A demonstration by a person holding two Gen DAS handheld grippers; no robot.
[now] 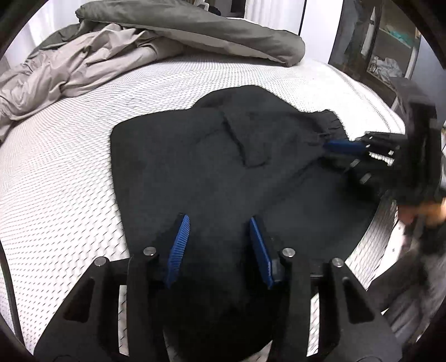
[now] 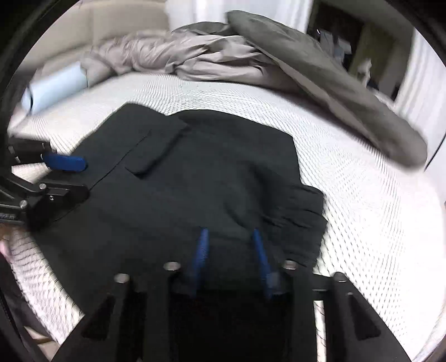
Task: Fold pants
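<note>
White mattress (image 1: pixel 69 172), both tools angled down over black pants (image 1: pixel 195 167)

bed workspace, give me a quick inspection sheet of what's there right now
surface: white textured mattress, bare around the job
job's things: black pants spread flat, pocket flap up, gathered waistband at one side
clutter: grey duvet bunched at the far end, pale blue roll by the far corner
grippers: left gripper over the near pants edge, blue fingers apart; right gripper low by the waistband, fingers apart
cables: nothing seen
surroundings: dark shelf, white curtain
</note>
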